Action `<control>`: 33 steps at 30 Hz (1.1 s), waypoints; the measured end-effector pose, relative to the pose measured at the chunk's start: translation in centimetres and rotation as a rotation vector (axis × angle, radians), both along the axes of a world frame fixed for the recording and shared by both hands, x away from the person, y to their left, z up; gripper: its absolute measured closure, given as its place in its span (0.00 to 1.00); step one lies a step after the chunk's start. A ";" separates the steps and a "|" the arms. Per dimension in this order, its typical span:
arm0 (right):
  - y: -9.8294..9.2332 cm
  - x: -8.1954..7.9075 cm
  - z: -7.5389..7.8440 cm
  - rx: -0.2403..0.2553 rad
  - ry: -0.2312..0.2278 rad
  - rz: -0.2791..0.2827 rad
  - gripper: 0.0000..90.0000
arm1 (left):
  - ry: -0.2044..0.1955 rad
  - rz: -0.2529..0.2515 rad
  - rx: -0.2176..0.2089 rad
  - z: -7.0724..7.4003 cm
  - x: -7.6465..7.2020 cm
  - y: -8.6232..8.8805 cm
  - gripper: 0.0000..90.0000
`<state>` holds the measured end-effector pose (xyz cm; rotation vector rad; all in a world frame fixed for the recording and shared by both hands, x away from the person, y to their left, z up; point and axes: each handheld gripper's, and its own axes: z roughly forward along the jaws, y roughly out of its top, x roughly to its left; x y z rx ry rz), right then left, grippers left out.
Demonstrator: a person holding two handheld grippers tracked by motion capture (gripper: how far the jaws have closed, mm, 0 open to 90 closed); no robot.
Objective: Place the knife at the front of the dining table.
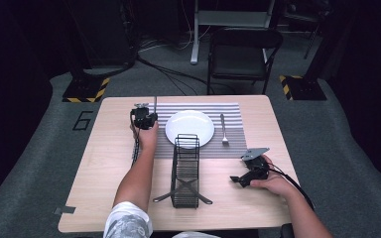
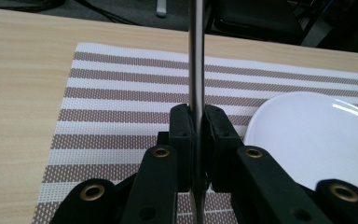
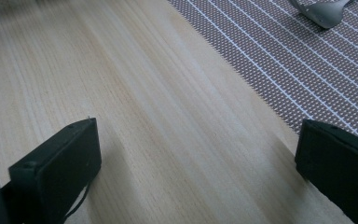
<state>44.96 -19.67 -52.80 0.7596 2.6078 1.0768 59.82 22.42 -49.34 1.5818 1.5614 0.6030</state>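
Note:
My left gripper (image 1: pixel 145 118) (image 2: pixel 196 116) is shut on a thin metal utensil (image 1: pixel 155 103) (image 2: pixel 196 56), seemingly a knife, which points away over the striped placemat (image 1: pixel 233 111) (image 2: pixel 121 93). It is just left of the white plate (image 1: pixel 190 128) (image 2: pixel 317 135). A fork (image 1: pixel 223 130) (image 3: pixel 324 11) lies on the mat to the right of the plate. Low over bare wood by the mat's near right corner, my right gripper (image 1: pixel 238 179) (image 3: pixel 196 149) is open and holds nothing.
A black wire rack (image 1: pixel 186 171) stands in the middle of the wooden table (image 1: pixel 104 163), in front of the plate. Two utensil handles (image 1: pixel 163 197) stick out from under its near end. A black folding chair (image 1: pixel 243 49) stands beyond the far edge.

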 end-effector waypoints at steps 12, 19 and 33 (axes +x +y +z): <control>0.0 0.0 0.0 0.000 -0.001 0.001 0.00 | 0.025 0.028 0.011 -0.7 1.1 -0.4 0.92; 0.0 0.0 0.0 0.003 0.001 -0.003 0.00 | 0.061 0.032 0.027 -1.6 1.9 -0.8 0.92; 0.0 0.0 0.0 0.003 0.001 -0.001 0.00 | 0.127 0.059 0.034 -2.0 2.9 -0.5 0.92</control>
